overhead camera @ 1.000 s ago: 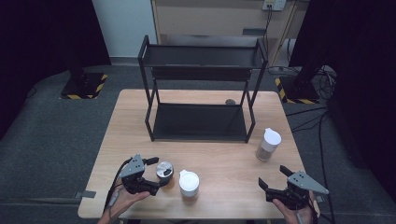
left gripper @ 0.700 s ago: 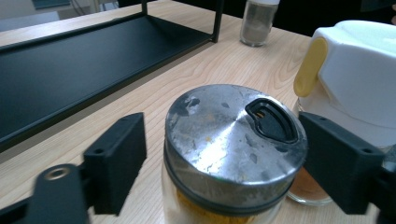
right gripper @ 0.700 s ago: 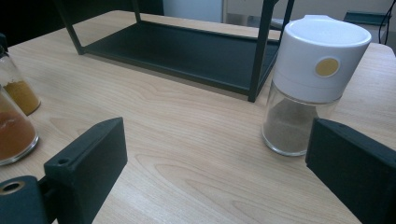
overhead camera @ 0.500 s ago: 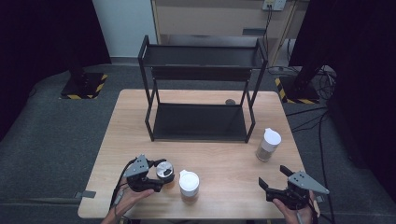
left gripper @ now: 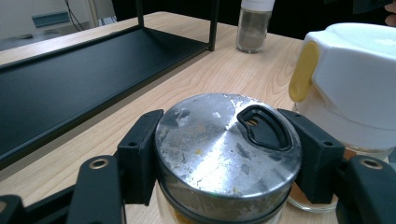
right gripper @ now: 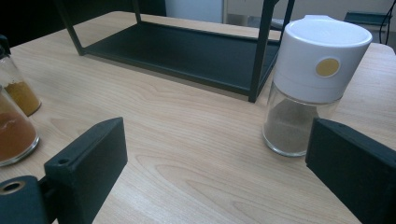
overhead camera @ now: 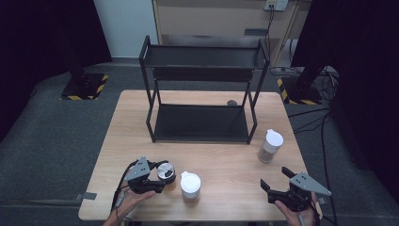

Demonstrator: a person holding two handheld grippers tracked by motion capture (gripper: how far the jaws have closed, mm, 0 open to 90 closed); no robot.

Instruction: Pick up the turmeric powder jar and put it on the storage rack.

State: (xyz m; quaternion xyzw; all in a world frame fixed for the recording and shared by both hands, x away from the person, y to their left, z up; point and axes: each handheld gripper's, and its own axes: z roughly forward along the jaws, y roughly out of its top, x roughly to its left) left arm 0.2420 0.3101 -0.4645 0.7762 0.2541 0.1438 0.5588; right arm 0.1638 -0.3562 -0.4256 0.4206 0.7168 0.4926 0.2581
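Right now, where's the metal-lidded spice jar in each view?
High view: metal-lidded jar at lower left, in the left tongs.
Left gripper view: jar centre foreground, both pads pressed on its lid.
Right gripper view: a jar of yellow powder at far left, lid cropped.
Shared landmark: black shelf rack.

a lab or recording studio, not a home. a plain wooden worktop (overhead camera: 141, 136) stands alone on grey carpet. behind the worktop, black curtains hang on both sides, their stand feet marked with yellow-and-black hazard tape (overhead camera: 84, 92). cables (overhead camera: 324, 127) trail over the floor right of the worktop, and a wall socket (overhead camera: 275, 4) sits above a pale cabinet behind it.
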